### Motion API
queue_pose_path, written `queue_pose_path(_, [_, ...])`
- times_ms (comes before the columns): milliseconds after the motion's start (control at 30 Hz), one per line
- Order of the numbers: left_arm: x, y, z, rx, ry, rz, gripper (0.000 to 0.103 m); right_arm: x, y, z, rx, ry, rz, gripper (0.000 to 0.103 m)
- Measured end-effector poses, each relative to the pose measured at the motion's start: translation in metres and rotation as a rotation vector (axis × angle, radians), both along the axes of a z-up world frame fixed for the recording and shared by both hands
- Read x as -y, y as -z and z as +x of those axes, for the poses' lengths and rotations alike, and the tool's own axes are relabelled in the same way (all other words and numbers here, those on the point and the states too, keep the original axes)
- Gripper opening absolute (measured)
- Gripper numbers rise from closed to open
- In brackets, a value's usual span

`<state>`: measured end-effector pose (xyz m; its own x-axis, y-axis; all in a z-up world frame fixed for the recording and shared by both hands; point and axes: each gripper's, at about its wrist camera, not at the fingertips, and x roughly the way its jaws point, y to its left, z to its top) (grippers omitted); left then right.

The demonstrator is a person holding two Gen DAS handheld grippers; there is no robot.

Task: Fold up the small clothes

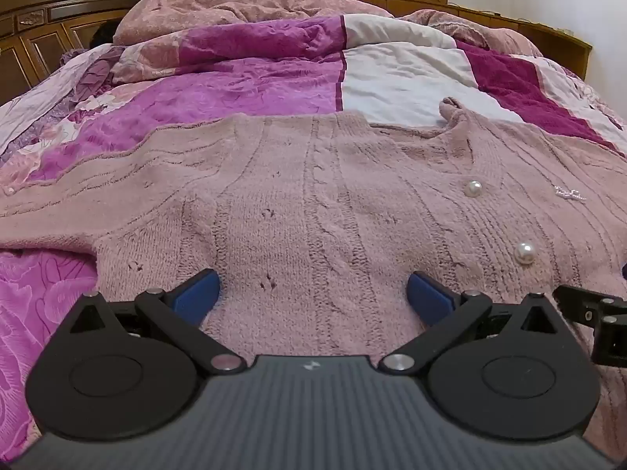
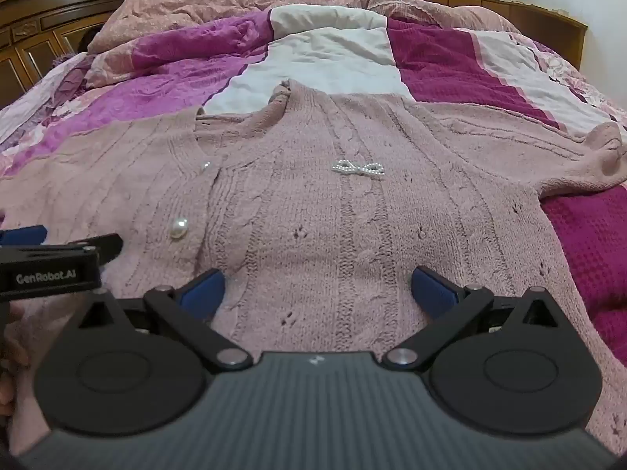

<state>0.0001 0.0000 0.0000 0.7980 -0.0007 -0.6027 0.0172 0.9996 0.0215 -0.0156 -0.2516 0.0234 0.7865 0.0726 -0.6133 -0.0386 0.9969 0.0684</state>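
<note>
**A:** What is in front of the cameras?

**B:** One pink cable-knit cardigan (image 2: 313, 211) lies spread flat, front side up, on a bed covered by a patchwork quilt (image 2: 352, 51) of purple, white and magenta panels. The collar points away from the cameras, toward a rumpled pink duvet (image 1: 235, 4) and a wooden headboard (image 1: 47, 11). A sleeve reaches out to each side.

**A:** And the claws?

**B:** There are two. The left claw (image 1: 313, 293) and the right claw (image 2: 318, 291) both hover low over the lower body of the cardigan, side by side, tilted downward. Each has its blue pads spread as wide as they go, with nothing between them but the knit beneath. Neither has hold of anything.

**A:** What can you count on the cardigan?

**B:** Two pearl buttons (image 2: 178, 228) along the front placket, and one small beaded bow (image 2: 357, 168) on the chest. The knit also has a few small decorative holes.

**A:** What might go wrong?

**B:** I would judge the loose knit the main risk: a pad tip could snag in a hole or catch on a pearl and drag the garment out of shape. A pinch could also gather the quilt underneath along with the cardigan. With the claws this close together, they could bump each other.
</note>
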Motion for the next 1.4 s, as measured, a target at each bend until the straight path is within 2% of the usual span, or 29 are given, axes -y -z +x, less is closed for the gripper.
queue_pose_path(1400, [0.0, 0.0, 0.0, 0.014, 0.0, 0.011, 0.103, -0.005, 0.001, -0.002, 0.009, 0.003, -0.032, 0.103])
